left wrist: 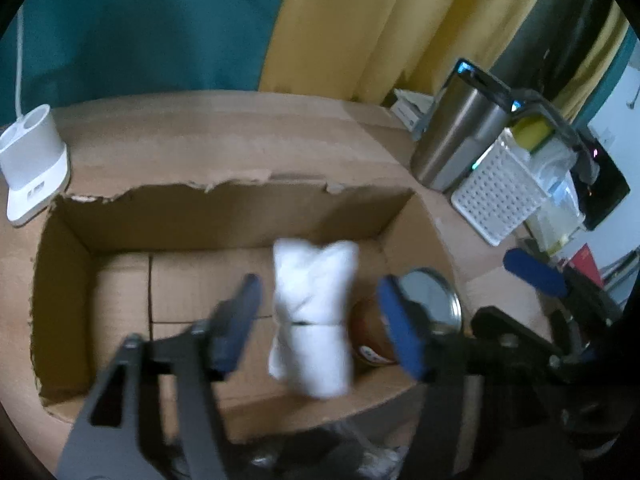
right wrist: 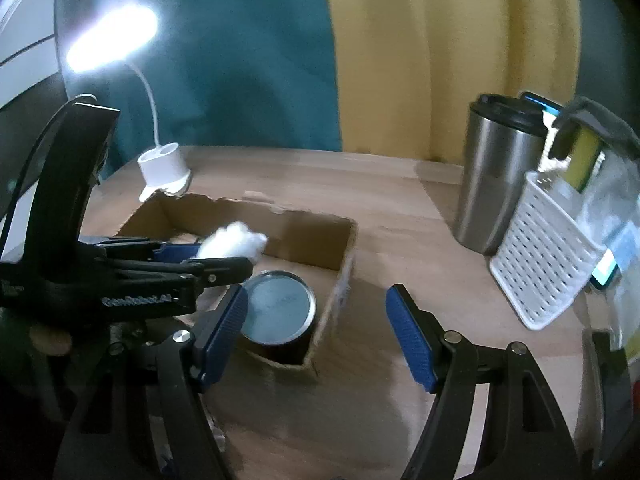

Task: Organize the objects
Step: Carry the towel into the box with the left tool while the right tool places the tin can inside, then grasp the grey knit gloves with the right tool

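Note:
An open cardboard box (left wrist: 224, 208) sits on the wooden table. A white rolled cloth bundle (left wrist: 314, 320) is blurred between the spread fingers of my left gripper (left wrist: 320, 316), above the box floor and touching neither finger. A brown jar with a metal lid (left wrist: 430, 300) stands in the box's right corner; it also shows in the right wrist view (right wrist: 276, 308). My right gripper (right wrist: 316, 336) is open and empty, over the table at the box's right wall (right wrist: 344, 264). The left gripper (right wrist: 200, 258) and the cloth (right wrist: 232, 244) show there too.
A white lamp base (left wrist: 34, 168) stands left of the box. A steel tumbler (right wrist: 496, 176) and a white perforated basket (right wrist: 548, 256) with sponges and bags stand at the right. Teal and yellow curtains hang behind.

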Available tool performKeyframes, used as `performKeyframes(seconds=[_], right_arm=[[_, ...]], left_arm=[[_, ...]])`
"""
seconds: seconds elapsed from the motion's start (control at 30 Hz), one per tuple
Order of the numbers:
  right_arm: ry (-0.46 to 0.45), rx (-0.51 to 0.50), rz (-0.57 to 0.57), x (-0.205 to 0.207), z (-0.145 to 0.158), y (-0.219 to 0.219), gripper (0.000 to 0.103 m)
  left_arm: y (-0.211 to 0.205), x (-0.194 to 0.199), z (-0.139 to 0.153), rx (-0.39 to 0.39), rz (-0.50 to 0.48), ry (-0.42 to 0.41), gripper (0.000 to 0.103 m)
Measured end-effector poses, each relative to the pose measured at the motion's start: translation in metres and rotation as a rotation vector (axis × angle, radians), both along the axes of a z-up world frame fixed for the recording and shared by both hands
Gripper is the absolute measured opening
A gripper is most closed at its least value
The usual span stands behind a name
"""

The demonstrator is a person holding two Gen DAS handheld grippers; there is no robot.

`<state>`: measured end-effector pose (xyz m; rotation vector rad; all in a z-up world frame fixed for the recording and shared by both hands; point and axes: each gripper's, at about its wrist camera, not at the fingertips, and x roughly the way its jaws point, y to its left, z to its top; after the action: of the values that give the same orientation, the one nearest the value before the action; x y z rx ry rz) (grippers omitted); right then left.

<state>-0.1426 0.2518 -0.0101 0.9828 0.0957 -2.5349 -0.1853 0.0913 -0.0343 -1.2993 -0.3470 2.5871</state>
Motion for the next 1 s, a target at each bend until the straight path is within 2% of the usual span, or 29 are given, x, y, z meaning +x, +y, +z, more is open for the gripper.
performKeyframes(seconds=[0.07, 0.33, 0.73, 1.0], right_arm=[[-0.001, -0.004, -0.013, 0.002, 0.0, 0.003, 0.075], [0.002, -0.011, -0.035, 0.02, 0.002, 0.006, 0.075], [-0.011, 0.006, -0.012, 0.047, 0.001, -0.023, 0.075], [-0.012, 0.03, 0.022, 0.064, 0.001, -0.05, 0.075]], left_arm=[[-0.001, 0.005, 0.006, 0.016, -0.011, 0.019, 0.069], [-0.027, 0.034, 0.021, -0.026, 0.041, 0.067, 0.069], [-0.067, 0.076, 0.032, -0.05, 0.091, 0.123, 0.069], [-0.091, 0.104, 0.026, -0.045, 0.121, 0.125, 0.069]])
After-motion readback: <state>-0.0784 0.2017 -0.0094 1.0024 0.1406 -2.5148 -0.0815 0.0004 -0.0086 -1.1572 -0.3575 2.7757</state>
